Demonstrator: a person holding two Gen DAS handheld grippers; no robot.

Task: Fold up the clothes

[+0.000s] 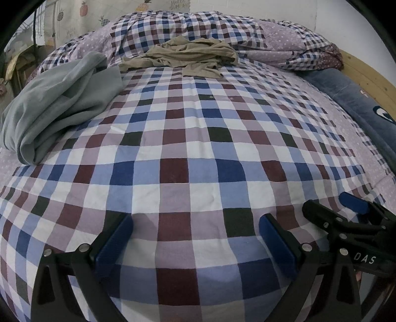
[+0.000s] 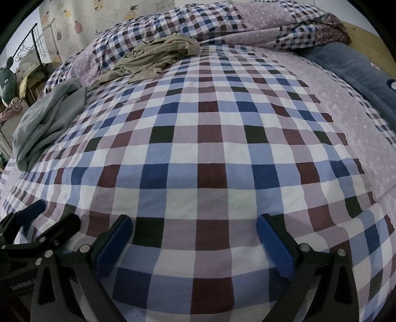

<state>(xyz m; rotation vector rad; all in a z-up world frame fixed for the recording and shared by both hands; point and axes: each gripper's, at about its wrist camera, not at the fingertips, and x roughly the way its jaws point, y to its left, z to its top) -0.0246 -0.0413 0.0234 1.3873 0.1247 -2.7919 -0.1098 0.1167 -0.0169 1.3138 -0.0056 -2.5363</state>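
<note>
Nearest the lens in the left wrist view, the left gripper [image 1: 195,231] hangs just above the bed [image 1: 188,138], its two blue-padded fingers [image 1: 113,240] spread wide apart with nothing between them but checked sheet. To its right in the same view the right gripper [image 1: 346,208] shows from the side, low over the sheet; the right wrist view shows the right gripper [image 2: 194,231] with its jaws likewise parted and empty. There the left gripper [image 2: 34,215] appears at the lower left edge.

Both clothes lie well apart from the grippers, toward the far end of the bed. A grey-green garment [image 1: 59,104] sits in a loose, rumpled heap at the left side of the sheet, close to the bed's left edge. A beige garment [image 1: 183,57] lies crumpled farther back, near the middle, its far edge resting against the bunched checked quilt [image 1: 205,27] piled along the head of the bed. The two garments lie near each other, possibly not touching, though the fisheye warp makes the gap hard to judge.

Along the right side runs a dark blue pillow [image 1: 346,91] beside a wooden bed frame [image 1: 366,71]. Behind the quilt hangs a pale curtain printed with pineapples [image 2: 81,22].
</note>
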